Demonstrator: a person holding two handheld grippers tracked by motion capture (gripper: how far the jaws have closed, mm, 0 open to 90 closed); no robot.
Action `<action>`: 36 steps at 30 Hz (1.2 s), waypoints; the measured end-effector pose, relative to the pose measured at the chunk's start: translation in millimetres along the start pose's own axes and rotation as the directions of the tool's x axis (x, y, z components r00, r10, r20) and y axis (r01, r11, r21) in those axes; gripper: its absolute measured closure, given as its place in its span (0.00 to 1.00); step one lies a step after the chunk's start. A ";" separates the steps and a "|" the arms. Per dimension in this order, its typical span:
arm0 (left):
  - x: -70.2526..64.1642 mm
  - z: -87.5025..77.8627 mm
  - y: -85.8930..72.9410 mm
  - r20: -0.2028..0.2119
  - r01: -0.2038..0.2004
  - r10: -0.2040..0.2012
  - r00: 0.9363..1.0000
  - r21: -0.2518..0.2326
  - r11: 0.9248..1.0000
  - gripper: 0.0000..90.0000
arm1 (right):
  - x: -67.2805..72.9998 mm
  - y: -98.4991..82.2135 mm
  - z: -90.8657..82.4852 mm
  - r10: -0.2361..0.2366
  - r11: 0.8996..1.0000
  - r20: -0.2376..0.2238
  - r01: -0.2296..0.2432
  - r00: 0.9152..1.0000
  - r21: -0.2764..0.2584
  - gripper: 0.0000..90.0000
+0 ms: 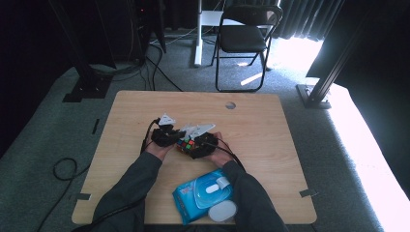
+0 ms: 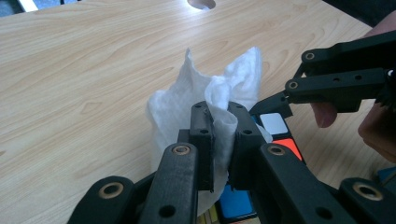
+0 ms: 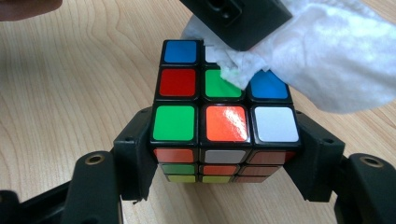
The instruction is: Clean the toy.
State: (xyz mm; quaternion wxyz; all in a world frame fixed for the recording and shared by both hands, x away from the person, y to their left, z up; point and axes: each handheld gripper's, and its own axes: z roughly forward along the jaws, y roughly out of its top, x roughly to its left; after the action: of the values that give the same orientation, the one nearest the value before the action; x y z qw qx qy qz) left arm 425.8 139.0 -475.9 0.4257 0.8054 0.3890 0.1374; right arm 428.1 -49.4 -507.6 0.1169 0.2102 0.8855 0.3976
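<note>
1. 2 hand-held grippers meet at the centre of the high view: the left gripper [image 1: 180,134] pinches a crumpled white wet wipe [image 2: 205,100] between jaws pressed together on the cloth; the right gripper [image 3: 219,158] clamps a scrambled multicoloured 3-by-3 puzzle cube [image 3: 224,112] by its 2 opposite sides.
2. Cube position: it sits at the middle of the light wooden table [image 1: 145,111], its base on or just above the board, seen centre frame in the right gripper view.
3. Wipe position: its lower fold touches the cube's top face at the upper right of the right gripper view, covering part of the far row of stickers.
4. Progress, as judged: wiping of the top face is under way; the near row looks glossy, while the side faces appear untreated.
5. Lower centre of the high view: a blue wet-wipe pack [image 1: 203,193] with its lid open.
</note>
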 end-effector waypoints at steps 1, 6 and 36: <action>-1.3 0.1 0.1 0.002 -0.002 0.002 1.000 -0.001 1.000 0.92 | 0.0 0.0 0.0 0.001 1.000 -0.001 -0.001 1.000 0.000 0.38; -13.1 2.8 -0.2 0.029 -0.039 0.039 0.999 0.004 0.999 0.92 | -0.5 0.0 -0.1 0.004 1.000 -0.001 -0.004 1.000 -0.002 0.38; 6.3 -21.5 -22.4 0.031 -0.004 0.004 1.000 -0.012 1.000 0.93 | -0.2 -0.8 -1.0 -0.001 1.000 0.000 0.001 1.000 -0.009 0.38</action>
State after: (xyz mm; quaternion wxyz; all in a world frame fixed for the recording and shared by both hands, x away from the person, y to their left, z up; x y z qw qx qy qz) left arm 406.7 163.7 -481.4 0.4363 0.8055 0.3800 0.1282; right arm 427.6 -50.6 -507.6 0.1179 0.2092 0.8838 0.4016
